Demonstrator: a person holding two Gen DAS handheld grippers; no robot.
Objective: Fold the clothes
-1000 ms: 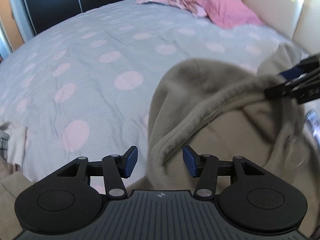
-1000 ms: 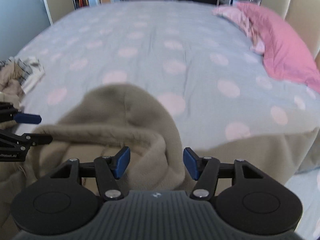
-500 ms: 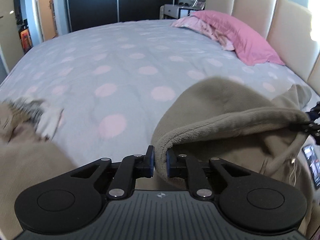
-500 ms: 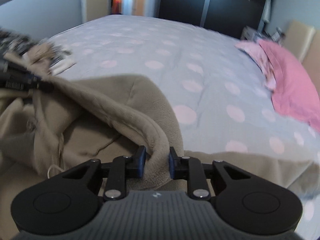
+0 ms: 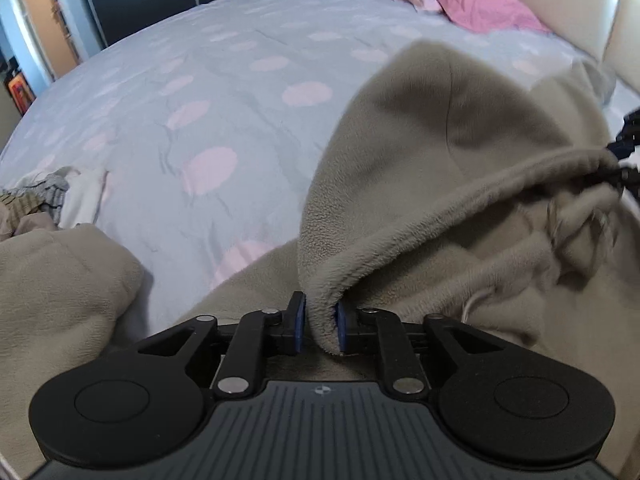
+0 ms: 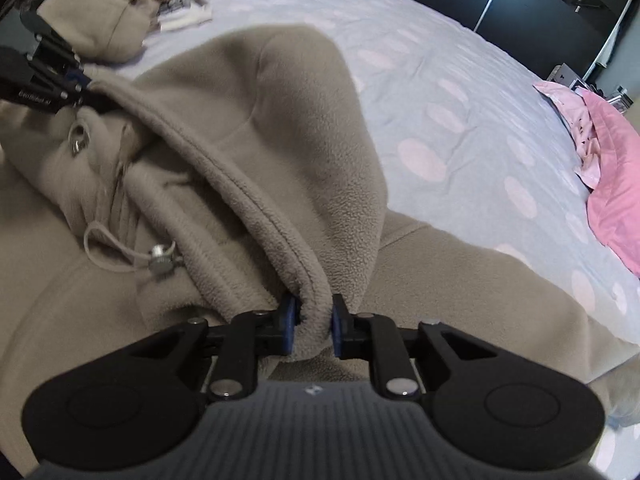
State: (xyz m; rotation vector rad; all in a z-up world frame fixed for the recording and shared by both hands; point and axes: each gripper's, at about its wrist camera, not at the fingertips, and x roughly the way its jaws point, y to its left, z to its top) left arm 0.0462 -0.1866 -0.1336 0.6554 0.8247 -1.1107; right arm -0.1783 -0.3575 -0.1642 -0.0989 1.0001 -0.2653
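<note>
Your left tongs [image 5: 319, 328] were easing apart yet pinched the beige fleece hoodie's [image 6: 280, 128] hood rim; your right tongs [image 6: 311, 328] pinched it too. The hoodie lay unfolded on the grey pink-dotted bedspread [image 5: 200, 92] — no fold made, all remained.

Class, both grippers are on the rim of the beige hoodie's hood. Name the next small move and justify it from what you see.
Probably draw the hood down flat onto the hoodie's chest. The left gripper and right gripper each pinch an end of the hood's rim, though the left's jaws are easing open. The rim is stretched between them, and the hood sticks out over the spotted duvet.
</note>
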